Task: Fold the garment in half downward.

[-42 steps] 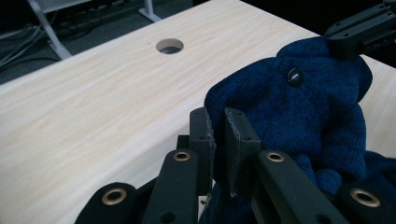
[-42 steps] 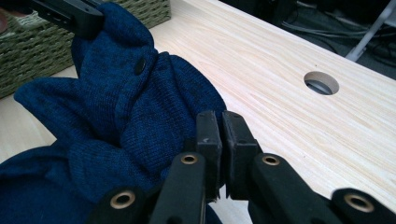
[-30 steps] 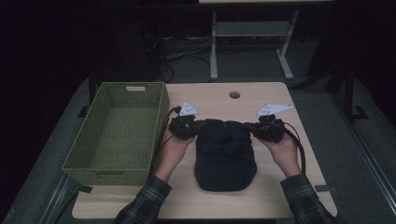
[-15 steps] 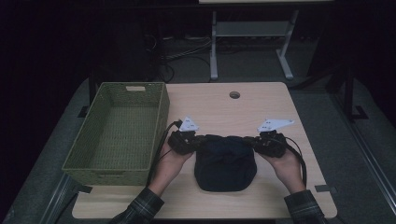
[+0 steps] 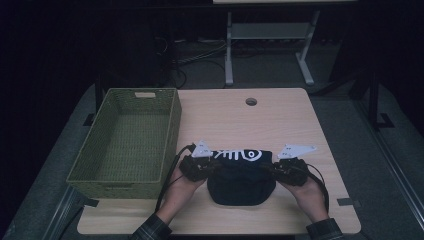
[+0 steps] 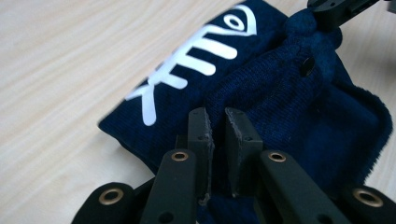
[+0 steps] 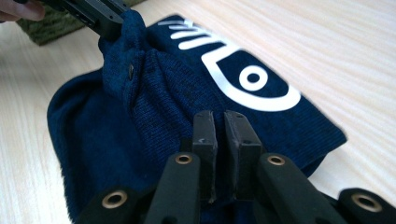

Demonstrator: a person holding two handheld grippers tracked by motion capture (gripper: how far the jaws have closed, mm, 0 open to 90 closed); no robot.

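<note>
A navy cloth (image 5: 240, 180) with a white fish-skeleton print (image 5: 240, 154) lies near the table's front edge, its far edge folded over toward the person. My left gripper (image 5: 215, 163) is shut on the cloth's left corner and my right gripper (image 5: 267, 167) on its right corner. In the left gripper view the jaws (image 6: 218, 116) pinch a ridge of the navy cloth (image 6: 289, 107) beside the print (image 6: 196, 56). In the right gripper view the jaws (image 7: 222, 119) clamp the cloth (image 7: 107, 135) next to the print's eye (image 7: 252, 79), with the other gripper's jaw (image 7: 98, 16) holding the far corner.
A green woven basket (image 5: 172, 125) stands empty on the table's left side, close to my left hand. The wooden table (image 5: 290, 125) has a round cable hole (image 5: 251, 101) near its far edge. A desk frame (image 5: 270, 35) and cables lie beyond on the dark floor.
Both hands have come toward the person and lower, drawing the cloth's far edge with them. The cloth looks shorter, and the fish print now faces up along the far fold.
</note>
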